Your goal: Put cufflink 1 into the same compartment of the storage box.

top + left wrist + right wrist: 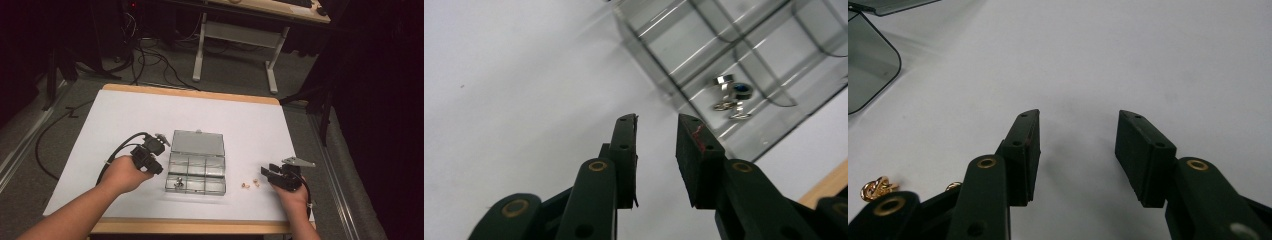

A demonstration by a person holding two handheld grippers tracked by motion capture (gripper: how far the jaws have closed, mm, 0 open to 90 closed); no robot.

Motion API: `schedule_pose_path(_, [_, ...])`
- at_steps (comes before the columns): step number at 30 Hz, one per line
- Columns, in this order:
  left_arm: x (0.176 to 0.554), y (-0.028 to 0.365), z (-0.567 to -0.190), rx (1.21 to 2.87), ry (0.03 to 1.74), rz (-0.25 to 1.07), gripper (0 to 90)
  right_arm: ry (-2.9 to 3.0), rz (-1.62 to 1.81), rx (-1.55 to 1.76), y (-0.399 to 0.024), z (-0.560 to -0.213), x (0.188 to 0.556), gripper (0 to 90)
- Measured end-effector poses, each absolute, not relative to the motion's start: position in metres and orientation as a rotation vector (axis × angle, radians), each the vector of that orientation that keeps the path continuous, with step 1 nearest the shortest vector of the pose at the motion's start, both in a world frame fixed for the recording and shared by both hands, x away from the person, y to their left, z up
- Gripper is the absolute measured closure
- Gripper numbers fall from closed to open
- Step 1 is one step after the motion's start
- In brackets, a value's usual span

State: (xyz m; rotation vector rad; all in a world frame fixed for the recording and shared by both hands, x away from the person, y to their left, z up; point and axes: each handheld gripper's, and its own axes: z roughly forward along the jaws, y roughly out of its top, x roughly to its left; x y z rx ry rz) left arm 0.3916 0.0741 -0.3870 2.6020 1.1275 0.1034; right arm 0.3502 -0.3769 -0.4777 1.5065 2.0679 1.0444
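I can't read any writing or branding on the clear compartment box [196, 169]; it sits mid-table, lid open, with silver cufflinks [731, 97] in a near corner cell. My left gripper [159, 169] is just beside the box's left edge, jaws apart, nothing between them. Right gripper [266, 173] is well right of the box, jaws apart and empty, with gold cufflinks [250, 184] on the white table [125, 115] just to its left.

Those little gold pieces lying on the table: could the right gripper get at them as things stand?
Probably yes. The gold pieces lie loose on the white table, with bare surface between them and the right gripper, whose jaws stand open and empty. The clear box sits off to the side.
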Motion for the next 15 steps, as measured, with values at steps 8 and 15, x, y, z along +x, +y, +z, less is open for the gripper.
schedule_pose_path(8, [0.400,0.098,-0.398,2.562,1.207,0.130,70.0,2.068,1.044,1.514,-0.377,-0.477,0.350,53.4])
schedule_pose_path(15, [0.406,0.125,-0.414,2.507,1.275,0.112,69.2,2.071,1.050,1.510,-0.377,-0.478,0.350,53.4])
